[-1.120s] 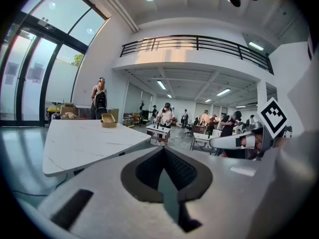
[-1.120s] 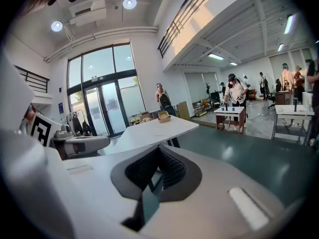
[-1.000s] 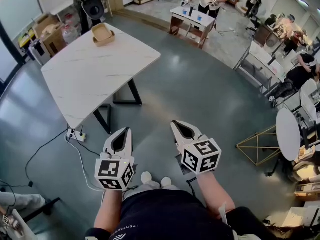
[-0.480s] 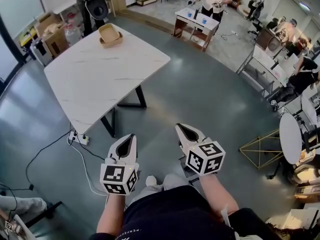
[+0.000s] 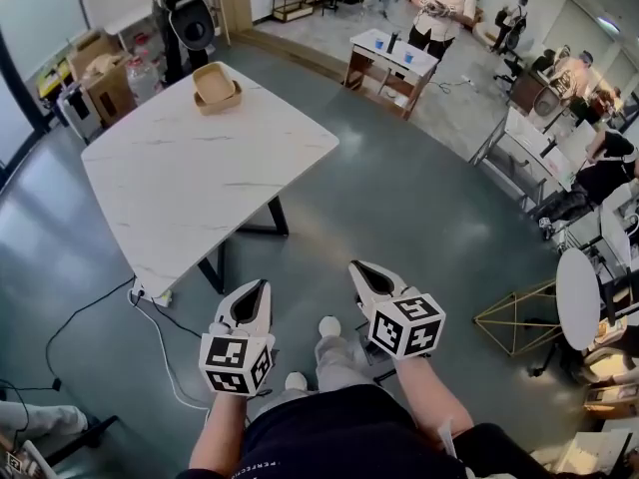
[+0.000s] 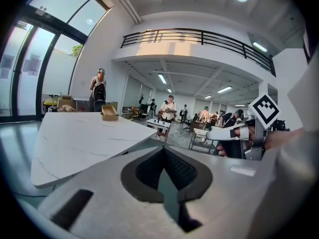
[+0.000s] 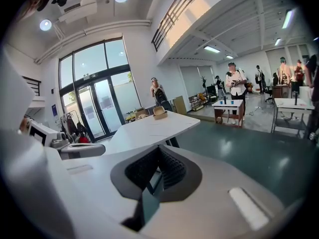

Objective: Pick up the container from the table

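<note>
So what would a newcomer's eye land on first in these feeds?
The left gripper and right gripper, each with a black-and-white marker cube, fill the foreground, both shut and empty, over the grey floor. Beyond them stands the big white table, with the tan container at its far end.

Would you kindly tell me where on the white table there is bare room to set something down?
Nearly the whole white table is bare, from its near edge up to the container at the far end. Crowding is only there, and on the floor by the power strip.
</note>
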{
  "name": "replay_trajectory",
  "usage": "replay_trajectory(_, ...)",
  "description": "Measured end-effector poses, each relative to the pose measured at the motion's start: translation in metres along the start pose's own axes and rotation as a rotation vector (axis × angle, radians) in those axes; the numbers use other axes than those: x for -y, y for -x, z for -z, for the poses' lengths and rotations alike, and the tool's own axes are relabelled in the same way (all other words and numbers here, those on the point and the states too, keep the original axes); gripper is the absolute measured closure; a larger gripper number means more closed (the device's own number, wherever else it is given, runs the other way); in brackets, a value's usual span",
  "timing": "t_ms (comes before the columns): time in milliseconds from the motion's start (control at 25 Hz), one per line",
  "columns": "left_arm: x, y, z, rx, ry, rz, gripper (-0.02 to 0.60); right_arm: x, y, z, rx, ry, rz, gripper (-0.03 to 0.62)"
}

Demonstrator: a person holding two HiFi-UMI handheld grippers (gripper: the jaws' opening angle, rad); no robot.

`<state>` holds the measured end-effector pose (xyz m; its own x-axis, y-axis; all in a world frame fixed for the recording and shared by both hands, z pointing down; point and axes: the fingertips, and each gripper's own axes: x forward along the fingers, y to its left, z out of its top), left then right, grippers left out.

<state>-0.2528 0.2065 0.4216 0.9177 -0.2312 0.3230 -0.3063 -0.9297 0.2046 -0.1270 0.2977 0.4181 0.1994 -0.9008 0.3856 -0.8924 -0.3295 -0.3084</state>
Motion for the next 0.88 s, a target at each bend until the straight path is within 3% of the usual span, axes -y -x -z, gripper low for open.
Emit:
replay_trajectory(560, -0.016, -0.132, -0.060, 0.019, -0.002, -0.074, 0.592, 0.099, -0.085, -0.086, 0.008, 0.021, -0.091, 0.594)
replay_trajectory(880, -0.017, -0.192, -0.074, 0.023, -0.001, -0.135, 0.592, 0.145, -0.117, -0.107, -0.013, 0.044, -0.159, 0.594)
